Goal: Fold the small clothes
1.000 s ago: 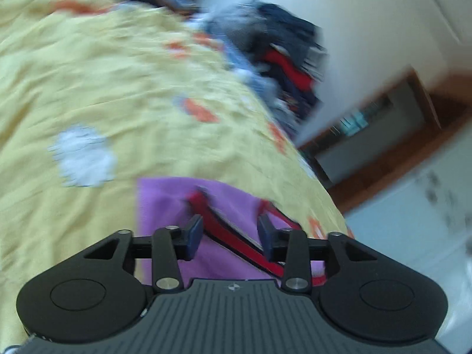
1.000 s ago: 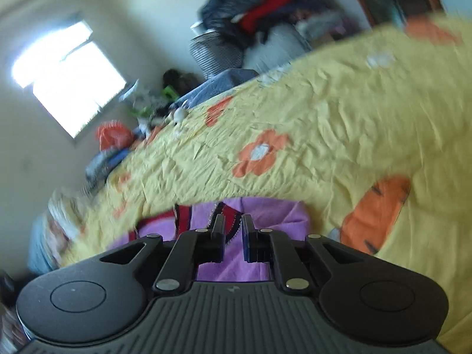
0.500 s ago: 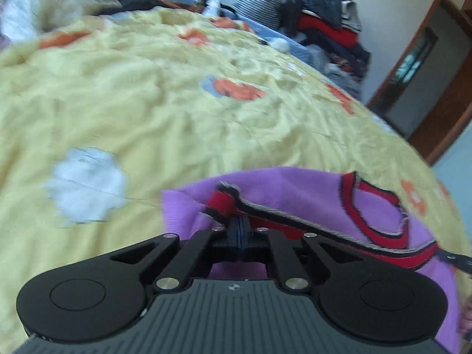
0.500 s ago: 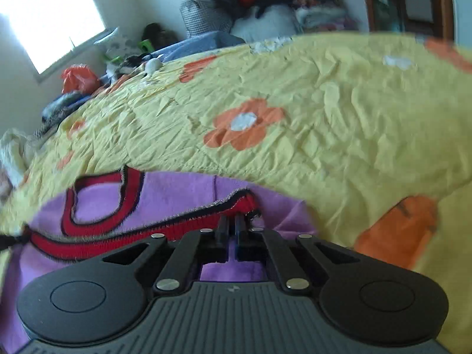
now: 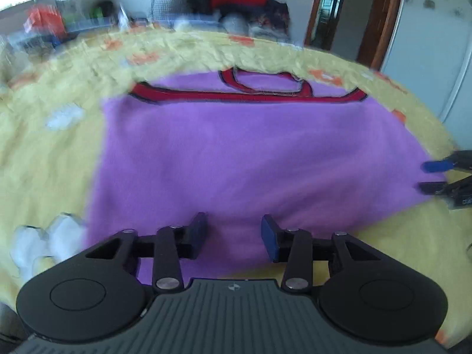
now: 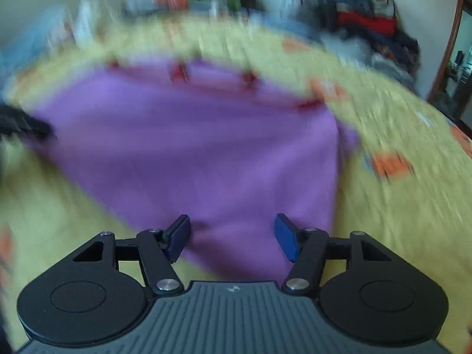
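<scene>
Both grippers hang empty over a purple knit vest point(image 5: 253, 153) with red trim, spread flat on the yellow flowered bedsheet point(image 5: 53, 159).
Left gripper point(image 5: 233, 233) and right gripper point(image 6: 231, 236), jaws apart, appear between folds; next comes gripping an edge.

A home bedroom: yellow flowered bedsheet point(image 5: 265, 47), heaped clothes point(image 6: 365, 20) by the wall, wooden door frame point(image 5: 380, 20)

Purple red-trimmed garment point(image 5: 250, 153) flat on bedspread point(image 5: 53, 153)
</scene>
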`<state>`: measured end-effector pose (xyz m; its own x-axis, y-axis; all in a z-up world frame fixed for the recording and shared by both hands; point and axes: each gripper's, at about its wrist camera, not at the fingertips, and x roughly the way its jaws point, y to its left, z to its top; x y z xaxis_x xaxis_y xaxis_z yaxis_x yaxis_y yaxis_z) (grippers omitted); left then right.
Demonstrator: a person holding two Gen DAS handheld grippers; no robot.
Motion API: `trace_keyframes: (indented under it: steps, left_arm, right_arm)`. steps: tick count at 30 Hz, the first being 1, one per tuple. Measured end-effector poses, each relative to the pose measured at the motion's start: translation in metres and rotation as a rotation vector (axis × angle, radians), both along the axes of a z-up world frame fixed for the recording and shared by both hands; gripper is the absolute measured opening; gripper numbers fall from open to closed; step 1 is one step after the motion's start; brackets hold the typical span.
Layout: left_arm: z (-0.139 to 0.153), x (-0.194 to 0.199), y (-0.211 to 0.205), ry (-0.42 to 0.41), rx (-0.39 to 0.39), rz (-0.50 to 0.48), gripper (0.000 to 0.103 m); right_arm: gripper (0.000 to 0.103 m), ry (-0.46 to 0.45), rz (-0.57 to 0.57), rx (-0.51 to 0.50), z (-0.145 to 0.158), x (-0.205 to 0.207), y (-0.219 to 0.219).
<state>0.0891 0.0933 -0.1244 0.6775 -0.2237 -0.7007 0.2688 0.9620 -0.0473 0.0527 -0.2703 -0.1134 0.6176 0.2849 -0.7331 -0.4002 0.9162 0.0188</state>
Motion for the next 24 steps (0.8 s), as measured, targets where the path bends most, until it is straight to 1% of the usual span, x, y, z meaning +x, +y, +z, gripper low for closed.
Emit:
trace_keyframes:
  steps: [1,2,3,4,5,6,7,8,9,10,11,12,13,14,15,16,17,18,19,20,21,22,23,24]
  left_arm:
    - [0.003,-0.002,0.005,0.016,0.014,0.01,0.044]
    - [0.008,-0.001,0.009,0.043,0.001,0.017,0.044]
    - [0.015,0.001,0.011,0.056,-0.023,0.019,0.049]
    - [0.023,0.005,0.01,0.043,-0.035,0.02,0.063]
    - [0.031,0.012,0.005,0.015,-0.03,0.016,0.071]
    - [0.038,0.022,-0.003,-0.009,-0.019,0.019,0.082]
    - [0.044,0.036,-0.012,-0.028,-0.019,0.026,0.083]
    - [0.047,0.048,-0.022,-0.051,-0.026,0.03,0.084]
    - [0.05,0.06,-0.035,-0.075,-0.015,0.036,0.086]
    - [0.049,0.073,-0.046,-0.089,0.005,0.064,0.087]
    - [0.046,0.088,-0.055,-0.085,0.028,0.105,0.087]
    - [0.042,0.099,-0.065,-0.072,0.048,0.128,0.085]
    - [0.038,0.104,-0.072,-0.055,0.036,0.131,0.084]
    - [0.034,0.103,-0.076,-0.035,0.011,0.123,0.085]
    - [0.031,0.098,-0.079,-0.025,0.012,0.113,0.085]
    - [0.027,0.089,-0.084,-0.032,0.03,0.103,0.085]
    - [0.022,0.081,-0.087,-0.033,0.046,0.1,0.086]
    - [0.015,0.076,-0.089,-0.009,0.052,0.098,0.087]
    - [0.006,0.073,-0.089,0.027,0.054,0.088,0.087]
    - [-0.003,0.068,-0.089,0.026,0.07,0.085,0.089]
    - [-0.008,0.06,-0.09,-0.025,0.103,0.074,0.093]
    - [-0.011,0.054,-0.09,-0.043,0.103,0.076,0.095]
    - [-0.011,0.051,-0.088,-0.03,0.09,0.082,0.096]
    - [-0.01,0.051,-0.087,-0.013,0.085,0.075,0.097]
  right_arm:
    - [0.062,0.035,0.011,0.015,0.004,-0.001,-0.007]
    - [0.062,0.038,0.014,-0.006,0.009,-0.001,-0.009]
    - [0.063,0.008,-0.01,-0.019,0.016,0.001,-0.011]
    - [0.063,-0.019,-0.035,0.005,0.024,0.008,-0.012]
    - [0.063,-0.036,-0.048,0.057,0.031,0.018,-0.012]
    - [0.063,-0.062,-0.064,0.104,0.038,0.031,-0.009]
    - [0.063,-0.094,-0.087,0.136,0.044,0.044,-0.002]
    - [0.063,-0.106,-0.098,0.162,0.047,0.061,0.008]
    - [0.063,-0.099,-0.098,0.19,0.049,0.08,0.019]
    - [0.063,-0.097,-0.104,0.21,0.049,0.098,0.032]
    - [0.063,-0.084,-0.092,0.216,0.048,0.115,0.047]
    - [0.063,-0.07,-0.075,0.207,0.046,0.132,0.063]
    - [0.063,-0.058,-0.078,0.178,0.044,0.153,0.075]
    - [0.063,-0.045,-0.074,0.155,0.04,0.164,0.09]
    - [0.063,-0.023,-0.053,0.136,0.033,0.172,0.101]
    - [0.063,0.018,-0.044,0.099,0.024,0.181,0.113]
    - [0.062,0.032,-0.058,0.038,0.012,0.185,0.121]
    - [0.065,-0.006,-0.051,-0.002,0.004,0.187,0.127]
    - [0.07,-0.027,-0.071,-0.007,0.001,0.19,0.127]
    - [0.08,-0.024,-0.102,0.002,-0.001,0.195,0.124]
    - [0.093,-0.037,-0.126,-0.006,-0.004,0.202,0.121]
    - [0.103,-0.038,-0.152,0.002,-0.009,0.21,0.117]
    - [0.103,0.0,-0.165,0.077,-0.012,0.217,0.107]
    - [0.103,0.006,-0.171,0.082,-0.011,0.219,0.103]
